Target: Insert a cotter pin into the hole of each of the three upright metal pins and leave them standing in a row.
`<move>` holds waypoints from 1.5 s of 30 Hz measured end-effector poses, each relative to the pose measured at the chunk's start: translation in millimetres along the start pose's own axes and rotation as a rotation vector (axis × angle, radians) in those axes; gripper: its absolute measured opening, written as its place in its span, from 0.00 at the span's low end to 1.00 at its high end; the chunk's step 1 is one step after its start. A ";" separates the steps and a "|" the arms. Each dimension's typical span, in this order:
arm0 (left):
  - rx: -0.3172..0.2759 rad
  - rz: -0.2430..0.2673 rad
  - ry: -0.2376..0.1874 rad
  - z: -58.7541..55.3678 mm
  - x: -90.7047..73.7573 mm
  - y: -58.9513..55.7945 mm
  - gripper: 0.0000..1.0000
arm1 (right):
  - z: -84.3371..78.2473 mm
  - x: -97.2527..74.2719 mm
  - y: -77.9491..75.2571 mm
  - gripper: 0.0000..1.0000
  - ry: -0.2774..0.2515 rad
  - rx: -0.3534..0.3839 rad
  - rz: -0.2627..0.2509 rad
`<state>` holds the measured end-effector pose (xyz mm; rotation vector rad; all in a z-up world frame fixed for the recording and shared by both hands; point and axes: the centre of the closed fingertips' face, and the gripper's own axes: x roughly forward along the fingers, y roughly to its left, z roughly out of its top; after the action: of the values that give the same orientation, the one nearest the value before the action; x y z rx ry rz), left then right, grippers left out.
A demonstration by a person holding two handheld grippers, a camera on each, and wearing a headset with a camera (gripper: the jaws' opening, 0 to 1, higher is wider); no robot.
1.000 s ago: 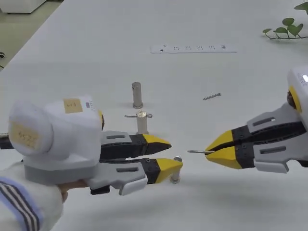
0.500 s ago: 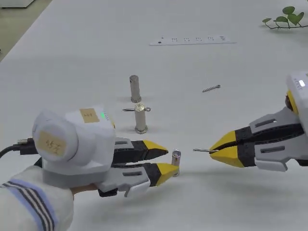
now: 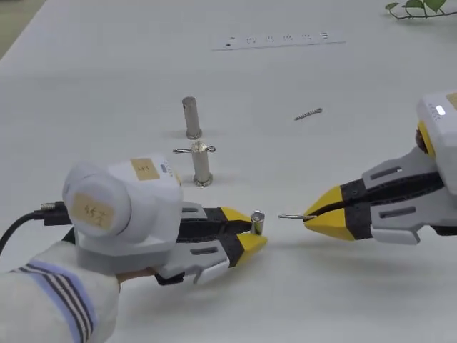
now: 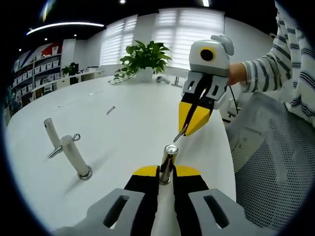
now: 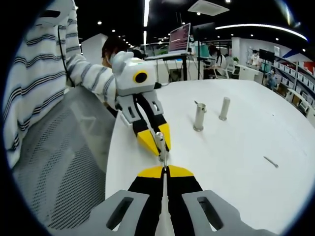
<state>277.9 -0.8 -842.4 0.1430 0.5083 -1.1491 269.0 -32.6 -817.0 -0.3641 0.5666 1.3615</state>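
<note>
Within left hand-held gripper (image 3: 251,230), metal pin (image 3: 258,216)

near pin (image 3: 258,220) in L gripper (image 3: 255,230) fingers (image 3: 232,214), cotter pin (image 3: 291,216) just right, mid pin (image 3: 201,166) behind, far pin (image 3: 190,118) beyond

White table (image 3: 107,64) with bare upright pin (image 3: 190,118), cottered pin (image 3: 201,166), loose cotter pin (image 3: 308,113) and power strip (image 3: 278,40)

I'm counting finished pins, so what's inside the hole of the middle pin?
A cotter pin passes through the middle pin, with its ends showing on either side. The stretch within the hole is hidden by the pin itself.
</note>
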 end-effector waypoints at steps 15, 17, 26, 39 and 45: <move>0.079 -0.001 0.002 -4.1 -3.4 3.5 0.07 | 6.2 8.1 2.5 0.03 -0.012 0.002 0.054; 0.088 -0.004 0.003 -4.3 -3.5 3.6 0.07 | 7.7 9.3 3.0 0.03 -0.015 0.001 0.058; 0.115 -0.037 0.007 -4.5 -4.1 1.3 0.07 | 11.4 13.5 5.5 0.03 -0.020 -0.002 0.071; 0.140 -0.052 0.033 -8.0 -2.6 -0.7 0.07 | 13.7 21.4 8.2 0.03 -0.005 0.005 0.081; 0.140 -0.055 0.038 -8.8 -2.1 -1.4 0.07 | 17.6 27.2 8.5 0.03 -0.007 -0.018 0.070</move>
<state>273.2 3.5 -849.0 0.2736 0.4677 -1.2381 266.5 0.8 -817.7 -0.3565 0.5661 1.4350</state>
